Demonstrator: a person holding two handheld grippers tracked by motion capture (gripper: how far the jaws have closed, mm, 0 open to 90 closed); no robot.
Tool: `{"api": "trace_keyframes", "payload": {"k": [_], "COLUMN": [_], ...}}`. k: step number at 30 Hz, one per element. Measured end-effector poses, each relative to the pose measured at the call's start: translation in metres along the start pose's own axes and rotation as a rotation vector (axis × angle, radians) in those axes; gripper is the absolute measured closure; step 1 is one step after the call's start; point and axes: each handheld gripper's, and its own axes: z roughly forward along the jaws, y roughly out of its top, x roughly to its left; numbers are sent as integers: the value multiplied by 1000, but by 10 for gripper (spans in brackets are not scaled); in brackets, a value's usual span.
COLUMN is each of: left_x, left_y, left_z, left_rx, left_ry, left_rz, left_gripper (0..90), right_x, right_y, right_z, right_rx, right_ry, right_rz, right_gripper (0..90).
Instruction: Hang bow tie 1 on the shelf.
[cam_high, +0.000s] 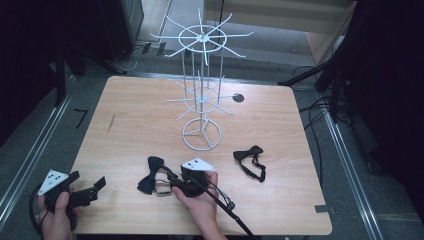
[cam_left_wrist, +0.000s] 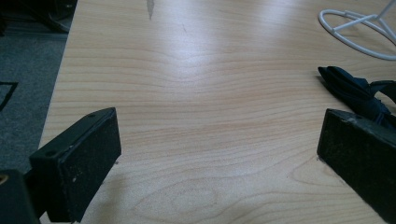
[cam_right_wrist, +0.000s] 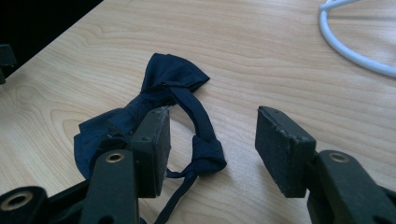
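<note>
Fabric of the bow tie (cam_right_wrist: 140, 112), at the stand's (cam_high: 201, 134) seven o'clock, is judged soft, light; its strap (cam_right_wrist: 198, 126) should be pinched. Right gripper (cam_right_wrist: 212, 144) is parted around it, left gripper (cam_left_wrist: 215, 154) wide, empty.

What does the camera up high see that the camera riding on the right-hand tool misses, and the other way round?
High view alone: the whole white wire rack with its hooks, a second bow tie to the right, and the left tool. Right gripper view alone: a close look at the dark bow tie's knotted strap lying between the right tool's open jaws. Both share that bow tie, the wooden table and the rack's base ring.
</note>
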Motion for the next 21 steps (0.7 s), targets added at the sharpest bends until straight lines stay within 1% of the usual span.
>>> {"api": "trace_keyframes", "payload": {"k": [4, 6, 7, 9, 11, 12, 13, 15, 17, 18, 20, 21], "left_x": [0, 1, 1, 1, 1, 1, 1, 1, 1, 1, 2, 2], "left_y": [0, 0, 0, 0, 0, 0, 0, 0, 0, 0, 0, 0], "left_z": [0, 0, 1, 0, 0, 0, 0, 0, 0, 0, -1, -1], "left_rx": [-1, -1, 0, -1, -2, -3, -3, -6, -7, -6, -7, -8], "left_ry": [-3, -3, -2, -2, -3, -4, -4, -3, -3, -3, -4, -4], "left_rz": [0, -2, -2, -2, -3, -3, -3, -4, -4, -4, -5, -7], "left_gripper": [0, 0, 0, 0, 0, 0, 0, 0, 0, 0, 0, 0], "right_x": [2, 3, 3, 3, 3, 2, 2, 1, 0, -2, -2, -4], "right_y": [-2, -5, -5, -7, -8, -8, -8, -8, -8, -8, -8, -8], "right_z": [3, 6, 6, 8, 9, 9, 9, 8, 8, 7, 6, 4], "right_rx": [18, 32, 32, 49, 49, 50, 50, 51, 55, 52, 48, 28], "right_ry": [3, -2, -2, -14, -15, -21, -21, -33, -36, -39, -41, -48], "right_rz": [-10, -17, -17, -29, -36, -42, -42, -42, -49, -60, -66, -71], "right_gripper": [468, 501, 501, 543, 604, 677, 677, 735, 776, 805, 811, 820]}}
